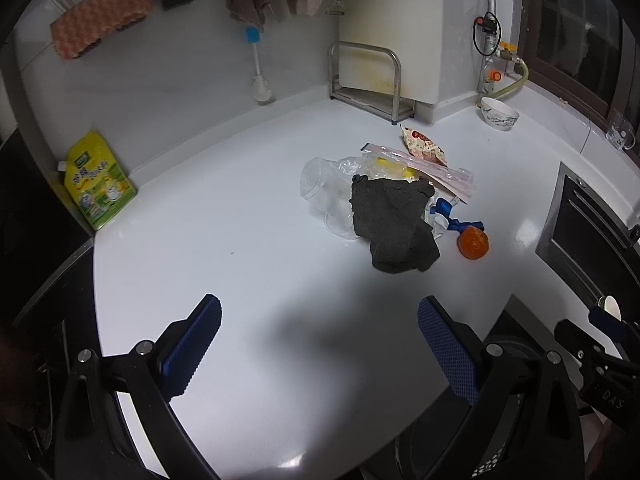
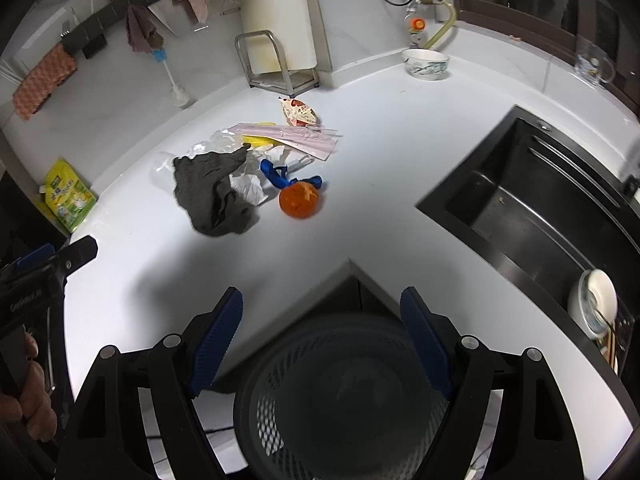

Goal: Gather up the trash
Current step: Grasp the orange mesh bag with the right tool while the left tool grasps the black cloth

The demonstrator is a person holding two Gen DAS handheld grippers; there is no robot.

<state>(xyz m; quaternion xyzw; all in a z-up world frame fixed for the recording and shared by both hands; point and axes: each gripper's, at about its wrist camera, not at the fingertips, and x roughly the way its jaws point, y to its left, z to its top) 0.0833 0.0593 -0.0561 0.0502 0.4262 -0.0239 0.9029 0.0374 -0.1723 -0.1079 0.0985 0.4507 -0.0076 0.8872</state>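
both grippers, left gripper (image 1: 320,332) and right gripper (image 2: 322,320), hover with fingers spread and empty. trash pile (image 2: 248,164) lies mid-desk (image 2: 380,184). the mesh bin (image 2: 344,400) below looks empty; the sink (image 2: 532,216) holds a bowl (image 2: 596,300).

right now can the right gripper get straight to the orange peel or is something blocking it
Probably yes. The right gripper is open and empty, and only bare white counter lies between it and the orange peel. The peel sits on the near edge of the pile, with the dark cloth off to its left.
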